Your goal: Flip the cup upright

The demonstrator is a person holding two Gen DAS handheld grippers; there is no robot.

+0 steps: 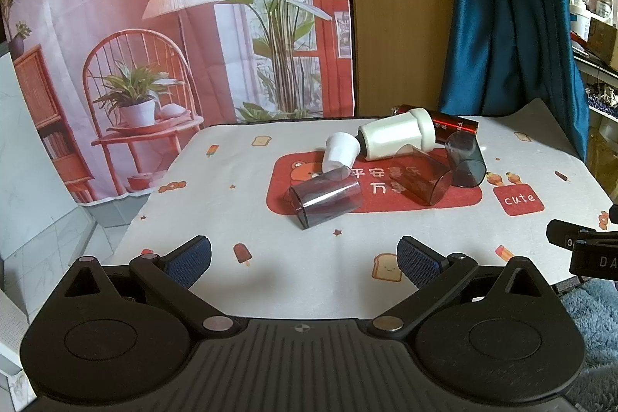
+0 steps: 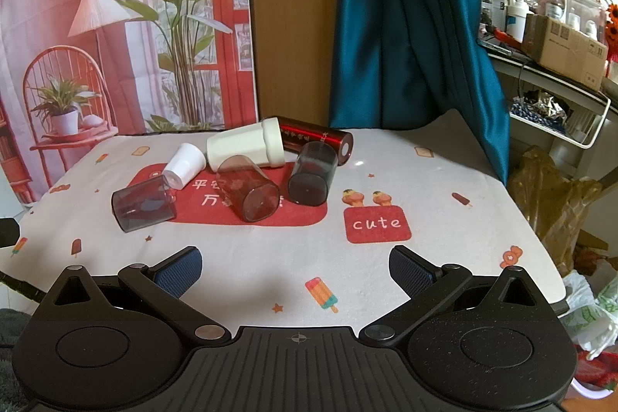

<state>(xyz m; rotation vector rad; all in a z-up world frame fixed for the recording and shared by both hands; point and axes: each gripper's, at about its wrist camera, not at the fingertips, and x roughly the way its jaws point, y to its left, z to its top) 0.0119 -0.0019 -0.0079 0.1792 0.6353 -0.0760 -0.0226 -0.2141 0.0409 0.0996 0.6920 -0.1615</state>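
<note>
Several cups lie on their sides in a cluster on the table cloth. A clear grey cup (image 1: 324, 197) (image 2: 143, 204) lies nearest on the left. A small white cup (image 1: 340, 151) (image 2: 184, 165) and a large cream cup (image 1: 398, 138) (image 2: 245, 145) lie behind it. A brownish clear cup (image 1: 423, 178) (image 2: 247, 189), a dark clear cup (image 1: 465, 159) (image 2: 312, 173) and a dark red tube cup (image 1: 455, 124) (image 2: 320, 138) lie to the right. My left gripper (image 1: 305, 257) and right gripper (image 2: 295, 267) are open and empty, near the table's front edge.
The table cloth (image 1: 239, 219) (image 2: 444, 219) has a red printed patch. A printed backdrop (image 1: 154, 26), a wooden panel (image 2: 293, 26) and a blue curtain (image 2: 417, 26) stand behind the table. A cluttered shelf (image 2: 548, 37) and bags (image 2: 556, 195) are at the right.
</note>
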